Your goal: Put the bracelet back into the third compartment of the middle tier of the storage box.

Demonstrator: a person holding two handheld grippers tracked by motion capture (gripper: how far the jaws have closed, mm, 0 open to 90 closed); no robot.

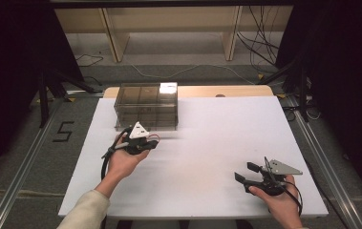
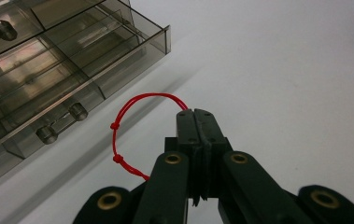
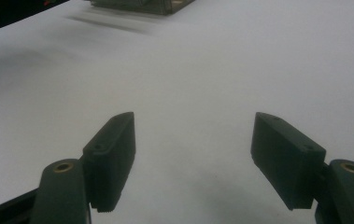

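Here the white bench (image 1: 207,143) takes up most of the high view, with a person's forearms coming in from its near edge. Toward its far left stands a smoky transparent drawer box (image 1: 146,106), with stacked compartments and small cylindrical knobs on the drawer fronts; in the left gripper view one drawer (image 2: 95,51) juts out from the stack, and a small dark part lies in a compartment at the upper left.

The left gripper (image 1: 154,142) is held just in front of the box, near its lower drawers but not touching them. Its jaws are pressed together, and between them they pinch a thin red cord loop (image 2: 132,126). The cord arcs out to the left of the jaw tips, hanging free above the bench, with two small knots along it, and ends near the box's front without meeting it.

The right gripper (image 1: 246,172) sits well apart from the box, low over the near right part of the bench, its jaws pointing left. In the right gripper view the jaws stand wide with nothing between them, bare white bench under them, and the box blurred at the far top edge.
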